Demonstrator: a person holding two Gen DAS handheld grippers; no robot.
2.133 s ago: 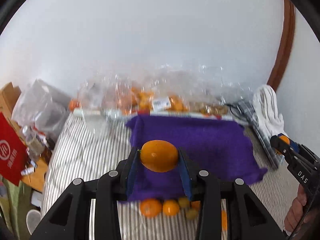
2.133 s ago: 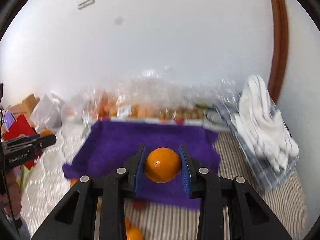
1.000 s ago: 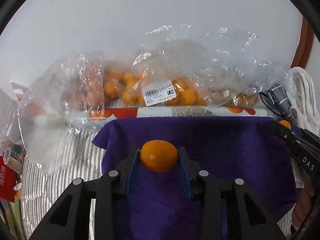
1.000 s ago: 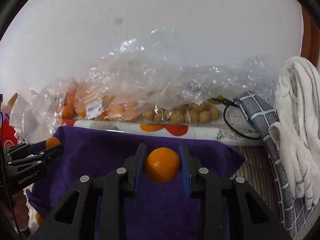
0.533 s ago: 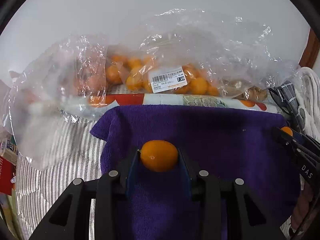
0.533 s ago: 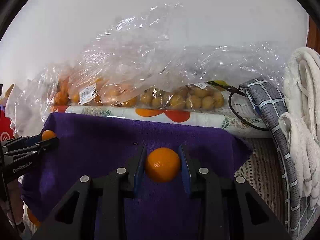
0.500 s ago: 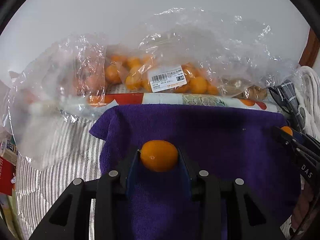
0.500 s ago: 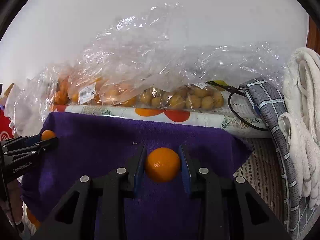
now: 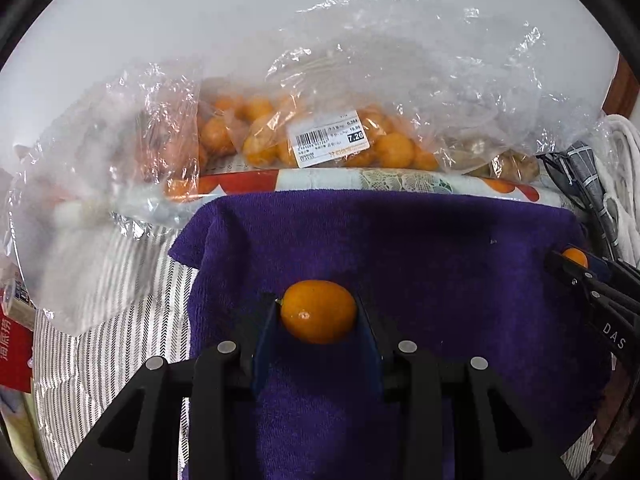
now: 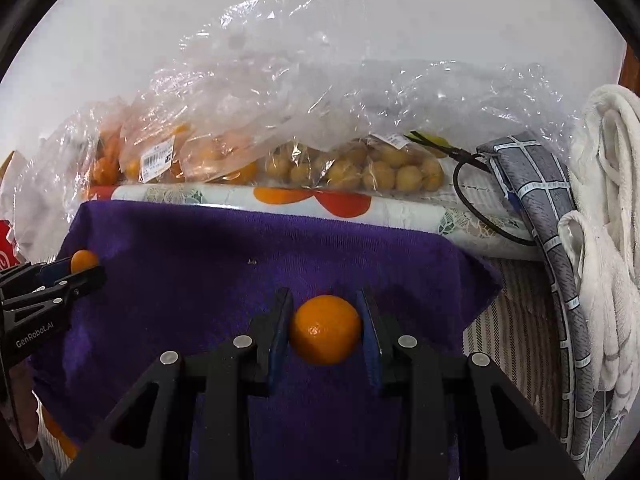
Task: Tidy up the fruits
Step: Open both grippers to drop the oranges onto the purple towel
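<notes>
Both jaw sets are clamped on fruit: on my left gripper (image 9: 318, 312) the blue pads pinch an oval orange kumquat (image 9: 319, 311) at lower centre of the left wrist view, and on my right gripper (image 10: 325, 330) they pinch a rounder small orange (image 10: 325, 329) at lower centre of the right wrist view. Going by size from there: a white wall (image 9: 200, 20) fills the top of both frames. Under both grippers I see a purple towel (image 9: 420, 248) covering the middle and bottom of the frame, lying on a striped cloth (image 9: 116, 320) that shows at lower left in the left view. Clear plastic bags (image 10: 320, 92) are heaped across the middle against the wall; one bag of orange fruit (image 9: 384, 148) carries a barcode price label (image 9: 328, 140), and another holds pale yellow-brown fruit (image 10: 360, 168), centre right in the right view. A rolled floral sheet (image 10: 280, 200) lies between the bags and the towel's far edge. White towels (image 10: 608, 200) and a grey checked cloth (image 10: 536, 184) sit at the right edge of the right view, with a black cable (image 10: 472, 208) looped beside them. Each gripper shows in the other's view with its fruit, at mid edge. A red packet (image 9: 14, 352) sits at the far left edge of the left view.
</notes>
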